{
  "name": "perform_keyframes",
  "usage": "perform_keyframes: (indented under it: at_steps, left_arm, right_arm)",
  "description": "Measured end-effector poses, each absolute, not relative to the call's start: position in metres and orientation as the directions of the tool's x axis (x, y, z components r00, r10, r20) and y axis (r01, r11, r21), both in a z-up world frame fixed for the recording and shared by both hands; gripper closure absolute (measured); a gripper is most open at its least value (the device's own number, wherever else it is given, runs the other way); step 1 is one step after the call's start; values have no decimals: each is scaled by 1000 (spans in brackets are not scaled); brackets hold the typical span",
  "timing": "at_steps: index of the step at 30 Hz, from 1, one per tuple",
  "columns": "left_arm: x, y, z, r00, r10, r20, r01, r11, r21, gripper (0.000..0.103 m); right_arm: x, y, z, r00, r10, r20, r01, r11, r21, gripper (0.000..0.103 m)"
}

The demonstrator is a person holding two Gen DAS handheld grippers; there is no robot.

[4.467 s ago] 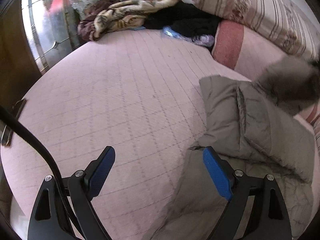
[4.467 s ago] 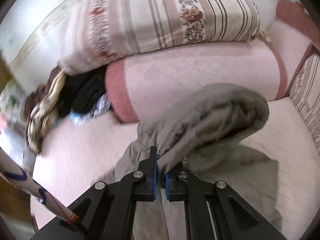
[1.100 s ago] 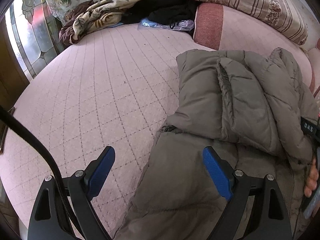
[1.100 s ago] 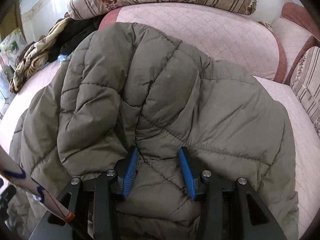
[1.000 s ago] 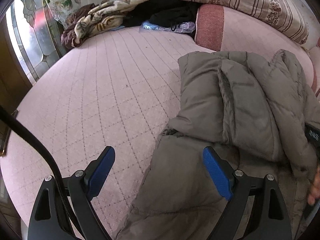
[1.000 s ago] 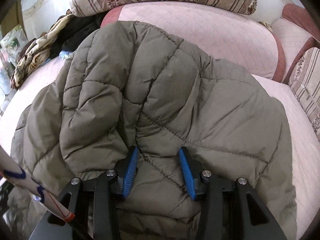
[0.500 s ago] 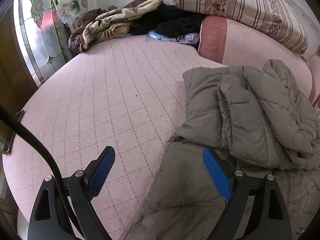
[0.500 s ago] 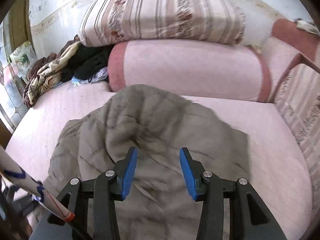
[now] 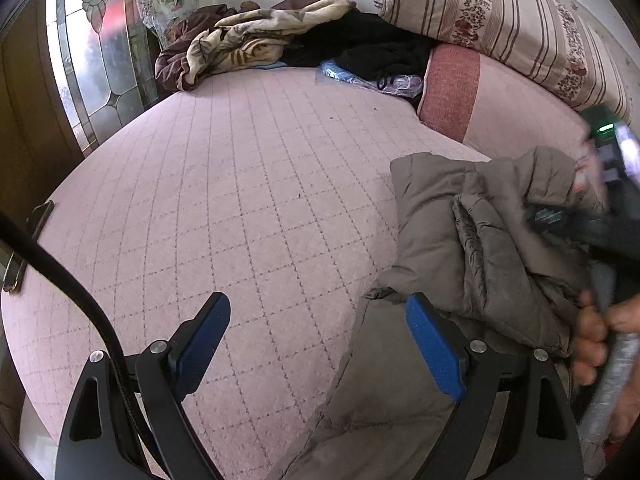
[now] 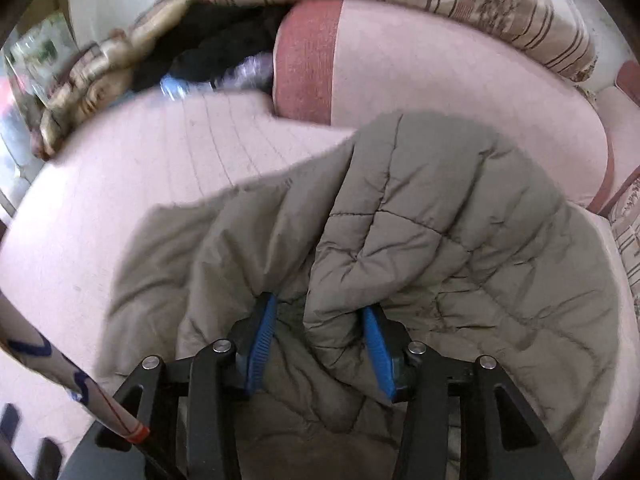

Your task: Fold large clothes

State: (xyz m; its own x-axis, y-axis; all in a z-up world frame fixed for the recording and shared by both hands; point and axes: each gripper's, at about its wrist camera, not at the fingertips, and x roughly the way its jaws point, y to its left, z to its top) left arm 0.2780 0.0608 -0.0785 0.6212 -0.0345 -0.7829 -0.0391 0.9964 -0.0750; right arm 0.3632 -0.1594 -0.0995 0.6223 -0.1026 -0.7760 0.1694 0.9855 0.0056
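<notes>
A grey-olive quilted jacket point(image 9: 480, 240) lies bunched on the pink quilted bed point(image 9: 240, 184), its upper part folded over the lower. My left gripper point(image 9: 320, 344) hovers open and wide above the jacket's left edge, nothing between its blue pads. In the right wrist view my right gripper point(image 10: 318, 328) is low over the jacket point(image 10: 440, 220). A puffy fold bulges between its half-spread jaws, lying against the right pad with a gap at the left one. In the left wrist view, the right gripper point(image 9: 600, 216) shows blurred, with a hand point(image 9: 596, 332) on its handle.
A heap of beige, brown and black clothes point(image 9: 260, 40) and a plastic bag point(image 9: 360, 76) lie at the bed's far end. A pink bolster point(image 9: 500, 100) and striped pillow point(image 9: 500, 12) line the back. A glass door panel point(image 9: 92, 60) stands left.
The right gripper lifted off the jacket, swung left and came down again with a fold between its jaws. It has entered the left wrist view. The left gripper drew back a little.
</notes>
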Motion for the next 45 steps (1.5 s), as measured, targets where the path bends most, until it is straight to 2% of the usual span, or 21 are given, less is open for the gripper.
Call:
perform_keyframes:
  at_steps: [4, 9, 12, 14, 16, 21, 24, 27, 31, 34, 36, 40, 42, 45]
  left_arm:
    - [275, 62, -75, 631, -34, -775, -41, 996, -77, 14]
    - [275, 55, -78, 619, -32, -784, -27, 998, -62, 14]
    - [275, 52, -79, 621, -18, -783, -25, 999, -43, 14]
    - [275, 51, -80, 620, -14, -784, -27, 999, -39, 14]
    - [276, 52, -81, 618, -9, -786, -29, 999, -34, 14]
    - [276, 54, -81, 610, -19, -792, -28, 999, -46, 14]
    - [276, 53, -81, 612, -20, -790, -23, 999, -43, 14]
    - [276, 50, -82, 608, -16, -794, -14, 999, -32, 14]
    - [275, 52, -83, 604, -17, -797, -19, 999, -36, 14]
    - [276, 55, -81, 605, -19, -796, -29, 999, -46, 14]
    - [276, 56, -81, 604, -22, -796, -31, 998, -51, 14]
    - [275, 57, -81, 600, -27, -800, -24, 998, -52, 14]
    - [273, 58, -79, 607, -25, -794, -25, 998, -50, 14]
    - [273, 63, -77, 612, -31, -790, -31, 998, -63, 14]
  right_arm:
    - [322, -170, -78, 691, -144, -709, 174, 984, -31, 48]
    - [322, -169, -126, 591, -151, -792, 158, 985, -70, 46]
    - [325, -168, -138, 588, -180, -789, 152, 982, -111, 43]
    - [325, -171, -126, 579, -155, -800, 141, 986, -89, 43]
    - [309, -183, -101, 626, -113, -772, 136, 990, -35, 43]
    - [259, -223, -74, 694, -225, -684, 218, 971, -99, 37]
    - [253, -255, -97, 620, -289, -730, 298, 947, -122, 37]
    - [264, -281, -136, 519, -260, -814, 326, 941, -92, 35]
    - [264, -268, -121, 544, -300, -783, 345, 931, -116, 35]
    - [254, -235, -83, 652, -270, -709, 296, 951, -90, 35]
    - [266, -213, -73, 681, -233, -694, 242, 966, -87, 35]
    - [292, -173, -90, 669, -141, -730, 138, 988, -64, 37]
    - [306, -160, -114, 623, -99, -776, 113, 993, -37, 47]
    - [331, -150, -136, 575, -144, -805, 113, 989, -96, 47]
